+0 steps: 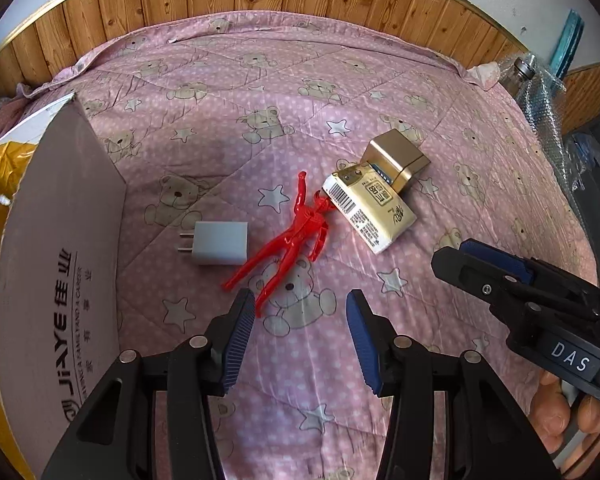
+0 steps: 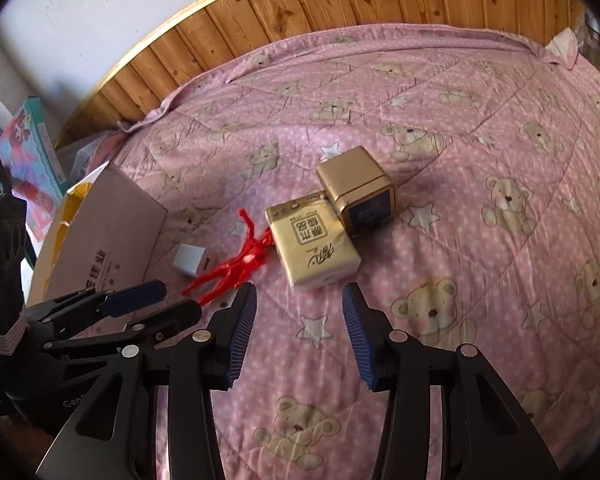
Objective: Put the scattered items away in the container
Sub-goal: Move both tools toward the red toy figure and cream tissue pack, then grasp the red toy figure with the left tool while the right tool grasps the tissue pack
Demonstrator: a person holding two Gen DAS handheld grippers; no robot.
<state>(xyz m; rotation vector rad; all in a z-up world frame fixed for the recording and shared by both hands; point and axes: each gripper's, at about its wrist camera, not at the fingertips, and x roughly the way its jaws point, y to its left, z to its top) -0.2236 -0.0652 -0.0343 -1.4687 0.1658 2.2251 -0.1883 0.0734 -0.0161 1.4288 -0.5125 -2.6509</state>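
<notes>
lying on a pink bear-print quilt (image 1: 260, 80) over the bed: red plastic figure (image 1: 296, 232), white charger plug (image 1: 220, 243) just left of it, cream tissue pack (image 1: 370, 210) touching the figure's head end, gold cube box (image 1: 398, 156) against the pack. cardboard box (image 1: 60, 264) at left, flap raised. left gripper (image 1: 300, 308) wide open, empty, near the figure's legs. right gripper (image 2: 299, 304) wide open, empty, before the pack.
</notes>
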